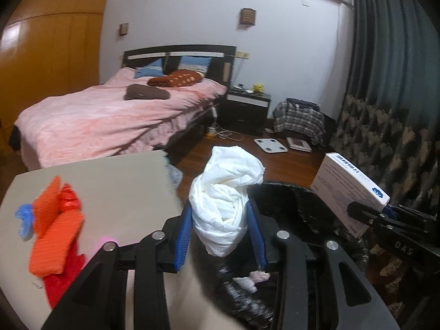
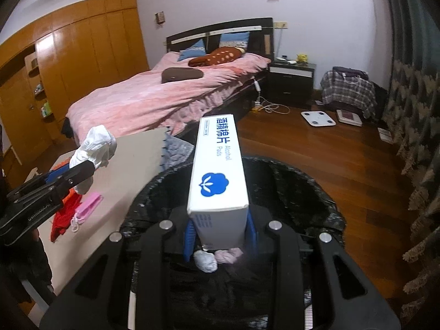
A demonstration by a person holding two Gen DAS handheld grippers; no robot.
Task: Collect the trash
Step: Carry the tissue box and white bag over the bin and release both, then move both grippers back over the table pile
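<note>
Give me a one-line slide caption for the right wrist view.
Right hand-held gripper holds a white alcohol pads box above the black-lined trash bin.

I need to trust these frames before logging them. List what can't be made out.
- Trash bin bottom: both views, hidden by gripper bodies and dark liner.
- Crumpled white paper in left gripper: contents unreadable.
- Alcohol pads box small print: blurred.
- Orange and red cloths: left view, blurred.

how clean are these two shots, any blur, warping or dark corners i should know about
Left wrist view: the orange cloth and the black bin bag below the left gripper are motion-smeared; the bed is sharper. Right wrist view: the alcohol pads box print is readable, wardrobe lines bow from fisheye. Both have black vignetted corners.
</note>
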